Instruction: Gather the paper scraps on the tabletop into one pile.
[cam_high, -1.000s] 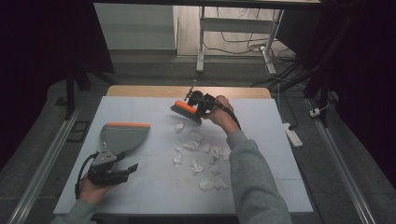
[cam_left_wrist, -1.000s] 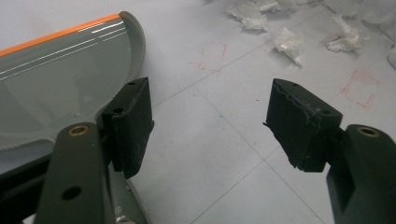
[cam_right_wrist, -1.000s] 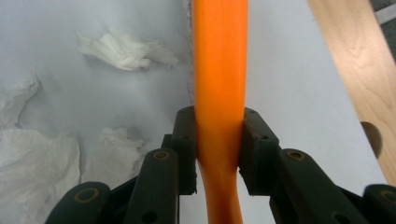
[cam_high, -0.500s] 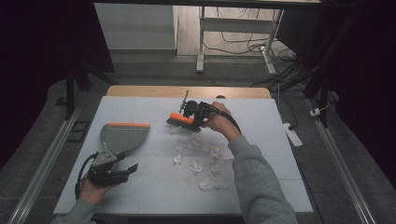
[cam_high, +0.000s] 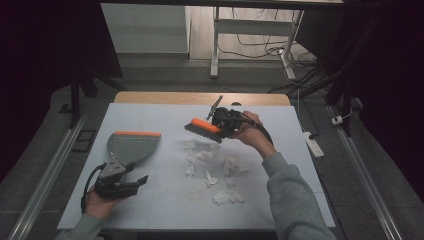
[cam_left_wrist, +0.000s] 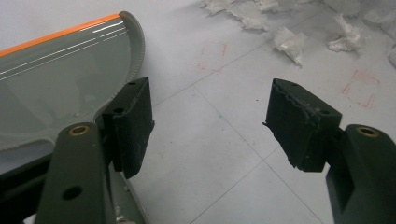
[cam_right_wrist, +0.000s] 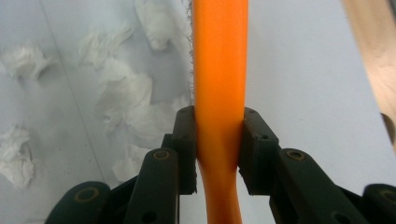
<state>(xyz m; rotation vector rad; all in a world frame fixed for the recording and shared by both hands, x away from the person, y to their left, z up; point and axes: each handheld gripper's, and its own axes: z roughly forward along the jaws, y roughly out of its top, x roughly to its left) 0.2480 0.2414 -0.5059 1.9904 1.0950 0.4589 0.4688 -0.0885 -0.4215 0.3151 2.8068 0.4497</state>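
Note:
An orange-backed hand brush (cam_high: 203, 129) with dark bristles hangs above the far side of a scatter of crumpled white paper scraps (cam_high: 215, 165). My right gripper (cam_high: 223, 122) is shut on the brush's orange handle (cam_right_wrist: 218, 107), jaws pressed against both its sides. A grey dustpan (cam_high: 130, 146) with an orange front lip (cam_left_wrist: 56, 35) lies flat at the table's left. My left gripper (cam_high: 136, 181) is open just beside the dustpan's handle end, jaws wide apart with only bare table between them (cam_left_wrist: 210, 135).
The light blue-grey table top (cam_high: 165, 200) has a wooden strip (cam_high: 200, 98) along its far edge. Faint red square marks (cam_left_wrist: 212, 55) sit on the surface near the scraps. A white power strip (cam_high: 311, 142) lies on the floor at right.
My right gripper has carried the brush leftward and toward me, down closer to the far edge of the paper scraps. The left gripper and dustpan have stayed put.

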